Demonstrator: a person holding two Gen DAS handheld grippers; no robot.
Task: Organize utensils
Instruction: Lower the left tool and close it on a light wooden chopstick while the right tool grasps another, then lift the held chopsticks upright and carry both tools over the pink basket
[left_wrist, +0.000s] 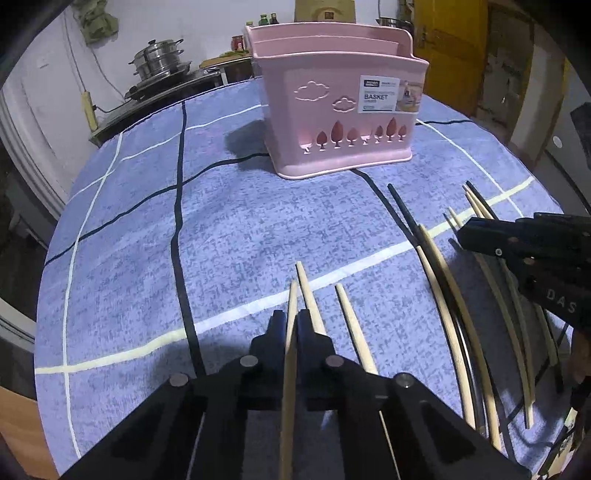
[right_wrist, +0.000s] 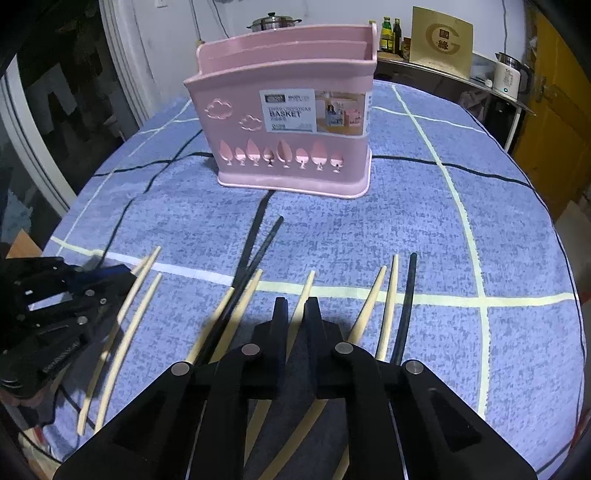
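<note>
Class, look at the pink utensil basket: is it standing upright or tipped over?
Upright. The pink basket sits flat on its base on the blue cloth, open top facing up.

A pink plastic basket with cloud reliefs, tree-shaped cutouts and a printed label stands upright toward the far edge of the blue checked tablecloth, its compartments showing nothing inside. Pale wooden chopsticks and black chopsticks lie loose in a rough fan along the near edge, tips pointing toward the basket. 1 pale chopstick near the left end of the fan is pinched between black fingers, as is another at the middle.
</note>
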